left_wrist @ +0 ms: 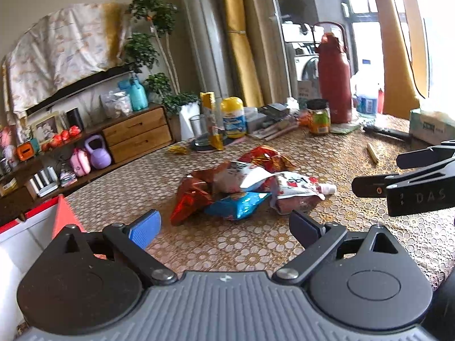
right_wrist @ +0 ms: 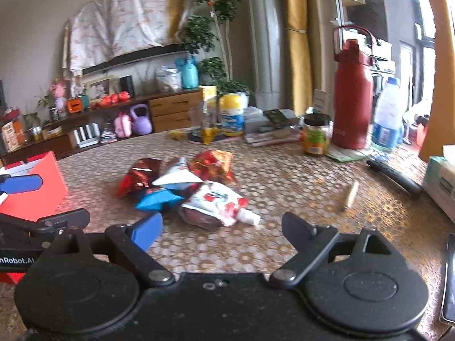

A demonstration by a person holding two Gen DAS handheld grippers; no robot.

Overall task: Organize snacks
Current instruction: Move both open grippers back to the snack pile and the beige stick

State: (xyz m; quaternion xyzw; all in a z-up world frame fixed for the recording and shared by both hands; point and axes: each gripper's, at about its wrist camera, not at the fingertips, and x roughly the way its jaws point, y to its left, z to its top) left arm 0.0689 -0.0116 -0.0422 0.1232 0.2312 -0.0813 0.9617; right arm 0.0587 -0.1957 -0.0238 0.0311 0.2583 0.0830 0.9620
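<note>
"DAS" on right gripper [left_wrist: 369,176] body, right of left fingers. "nRobot.AI", start cut off, on left gripper [right_wrist: 21,184] body. Snack print unreadable, probably blur.

My left tongs [left_wrist: 224,228]: ribbed grey housing, two black round pivot discs, black link arms with silver rivets, one blue ridged pad, one dark pad. My right tongs [right_wrist: 220,228]: all-black body, same blue and dark pads.

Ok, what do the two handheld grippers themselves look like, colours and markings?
The left gripper has black linkage arms with round black pivot housings on a ribbed grey body; one finger pad is blue, the other dark. The right gripper has the same build on a black body, with white "DAS" lettering on its side in the left wrist view.
</note>
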